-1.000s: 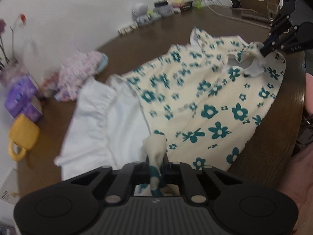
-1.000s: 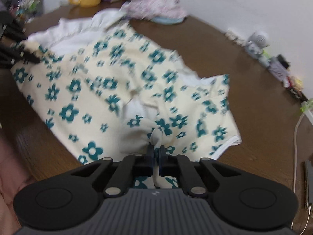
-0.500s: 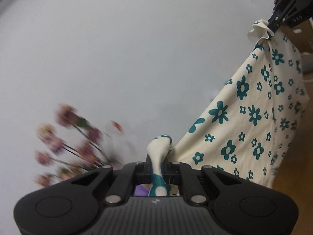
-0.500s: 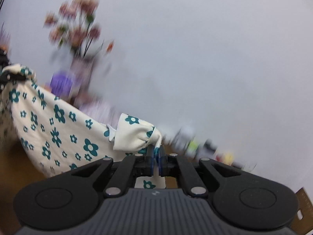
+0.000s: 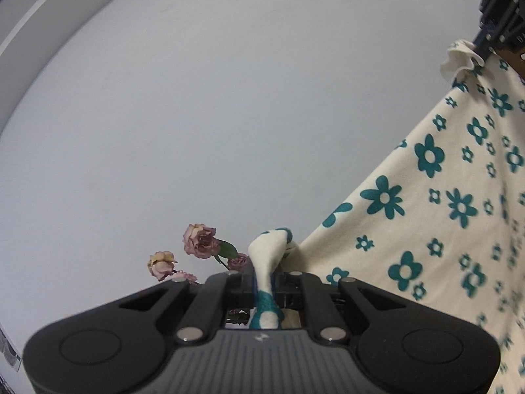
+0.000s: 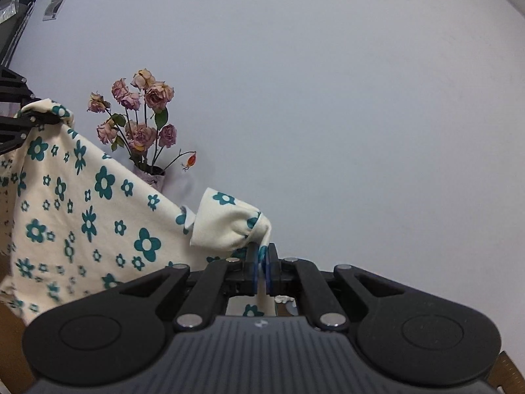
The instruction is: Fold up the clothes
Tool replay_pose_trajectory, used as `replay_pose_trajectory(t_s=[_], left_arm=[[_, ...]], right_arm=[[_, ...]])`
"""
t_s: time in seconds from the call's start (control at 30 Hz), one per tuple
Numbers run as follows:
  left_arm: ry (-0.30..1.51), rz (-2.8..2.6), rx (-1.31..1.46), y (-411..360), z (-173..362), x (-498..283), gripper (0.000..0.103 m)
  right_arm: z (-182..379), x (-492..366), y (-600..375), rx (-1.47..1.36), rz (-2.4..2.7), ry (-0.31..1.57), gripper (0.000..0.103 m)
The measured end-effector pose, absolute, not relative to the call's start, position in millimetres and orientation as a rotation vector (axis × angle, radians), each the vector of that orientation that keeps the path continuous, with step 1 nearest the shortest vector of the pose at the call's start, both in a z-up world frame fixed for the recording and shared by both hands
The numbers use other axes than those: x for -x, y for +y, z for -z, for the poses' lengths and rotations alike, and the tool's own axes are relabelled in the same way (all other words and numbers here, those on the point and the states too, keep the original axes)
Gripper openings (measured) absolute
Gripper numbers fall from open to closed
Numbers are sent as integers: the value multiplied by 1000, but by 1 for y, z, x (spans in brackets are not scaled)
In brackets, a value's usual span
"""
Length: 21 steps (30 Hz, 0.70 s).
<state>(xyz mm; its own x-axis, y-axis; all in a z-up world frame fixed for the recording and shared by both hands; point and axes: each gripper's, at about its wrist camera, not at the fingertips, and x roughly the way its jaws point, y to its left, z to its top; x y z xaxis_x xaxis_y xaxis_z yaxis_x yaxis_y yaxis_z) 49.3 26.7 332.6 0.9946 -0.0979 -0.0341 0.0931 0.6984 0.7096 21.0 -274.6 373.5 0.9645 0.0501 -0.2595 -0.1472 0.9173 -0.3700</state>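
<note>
A cream garment with teal flowers [image 5: 443, 203] hangs in the air, stretched between both grippers. My left gripper [image 5: 264, 282] is shut on a bunched corner of it at the bottom of the left wrist view. The right gripper [image 5: 485, 44] shows at that view's top right, pinching the far frilled corner. In the right wrist view the garment [image 6: 88, 210] spreads to the left, and my right gripper [image 6: 262, 262] is shut on a folded corner. The left gripper [image 6: 42, 118] holds the other corner at the left edge.
A bunch of dried pink roses [image 6: 141, 115] in a vase stands against the plain pale wall [image 6: 328, 98]; its blooms [image 5: 200, 241] peek over the left gripper. A strip of brown table [image 6: 13, 344] shows at lower left.
Both grippers rose and tilted up from the table, lifting the garment off it. It went from lying spread on the wood to hanging between them against the wall.
</note>
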Motion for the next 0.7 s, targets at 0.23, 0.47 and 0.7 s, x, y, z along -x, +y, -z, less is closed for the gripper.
replay_pose_trajectory(t_s=[0.23, 0.47, 0.7], left_arm=[[21, 77, -828, 12, -304, -124, 6], [-119, -12, -864, 12, -328, -132, 6], [-136, 112, -952, 12, -271, -47, 6]], right_arm=[[-333, -103, -269, 369, -85, 368, 3], [-339, -152, -251, 377, -12, 310, 3], [-316, -117, -256, 446, -5, 288, 3]])
